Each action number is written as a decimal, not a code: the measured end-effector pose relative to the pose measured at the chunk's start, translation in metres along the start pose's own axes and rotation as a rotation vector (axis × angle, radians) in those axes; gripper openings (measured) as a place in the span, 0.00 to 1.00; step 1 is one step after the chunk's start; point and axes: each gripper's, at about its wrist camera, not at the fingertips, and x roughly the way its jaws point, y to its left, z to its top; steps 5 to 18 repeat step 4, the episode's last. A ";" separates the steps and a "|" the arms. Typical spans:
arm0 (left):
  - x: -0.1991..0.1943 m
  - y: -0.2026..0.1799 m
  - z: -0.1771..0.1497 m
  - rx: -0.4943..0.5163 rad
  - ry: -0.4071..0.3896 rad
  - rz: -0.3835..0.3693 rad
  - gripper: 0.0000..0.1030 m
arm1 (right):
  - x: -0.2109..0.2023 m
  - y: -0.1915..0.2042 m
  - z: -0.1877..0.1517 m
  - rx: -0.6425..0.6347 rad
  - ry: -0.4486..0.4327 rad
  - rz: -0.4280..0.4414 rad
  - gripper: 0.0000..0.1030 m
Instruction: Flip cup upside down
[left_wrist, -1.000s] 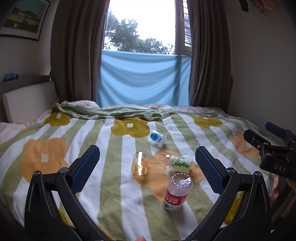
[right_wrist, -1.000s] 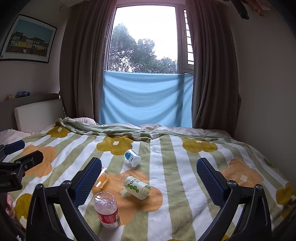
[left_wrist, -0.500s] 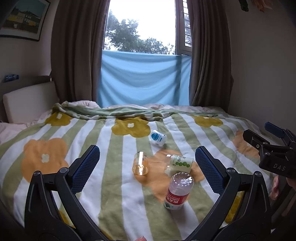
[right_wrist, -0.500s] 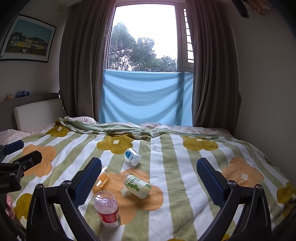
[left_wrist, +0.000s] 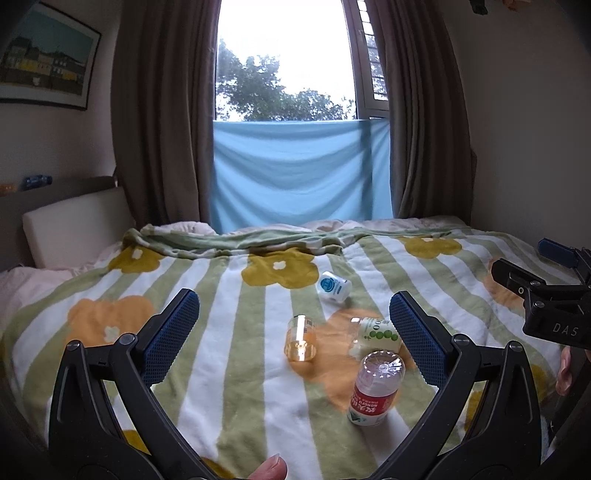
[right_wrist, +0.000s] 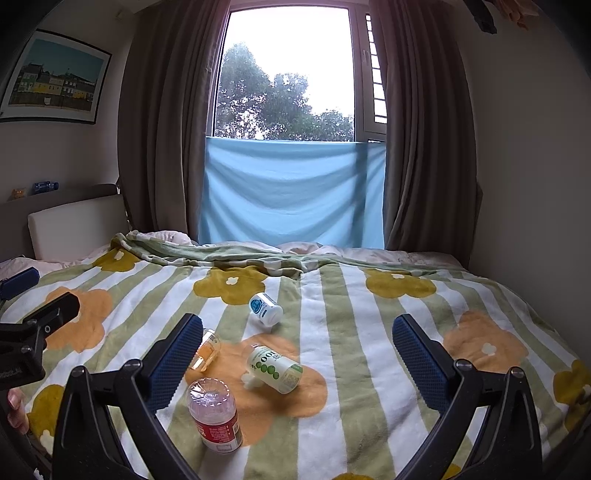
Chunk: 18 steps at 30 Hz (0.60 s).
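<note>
A small amber see-through cup (left_wrist: 300, 338) lies on its side on the flowered blanket, partly hidden behind a finger (right_wrist: 173, 365) in the right wrist view, where the cup (right_wrist: 207, 350) shows at left. My left gripper (left_wrist: 293, 310) is open, held above the near blanket with the cup straight ahead between its fingers' lines. My right gripper (right_wrist: 298, 328) is open too, empty, facing the items from the right. A white cup-like tub with a blue round label (left_wrist: 333, 287) lies tilted farther back.
A white bottle with green dots (right_wrist: 274, 368) and a clear water bottle with a red label (right_wrist: 216, 415) lie near the amber cup. The bed's blanket (right_wrist: 369, 362) spreads wide to the right. A headboard cushion (left_wrist: 74, 225) is at left, the curtained window behind.
The left wrist view has shifted a little, so the items sit slightly lower and to the right in it. The right gripper has barely moved. Both stay open.
</note>
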 end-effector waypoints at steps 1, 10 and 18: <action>-0.001 0.000 0.001 0.003 -0.007 0.001 1.00 | 0.000 0.000 0.000 0.001 0.001 0.001 1.00; -0.004 0.001 0.002 0.003 -0.029 -0.002 1.00 | -0.001 0.002 -0.002 0.001 0.003 0.002 1.00; -0.004 0.001 0.002 0.003 -0.029 -0.002 1.00 | -0.001 0.002 -0.002 0.001 0.003 0.002 1.00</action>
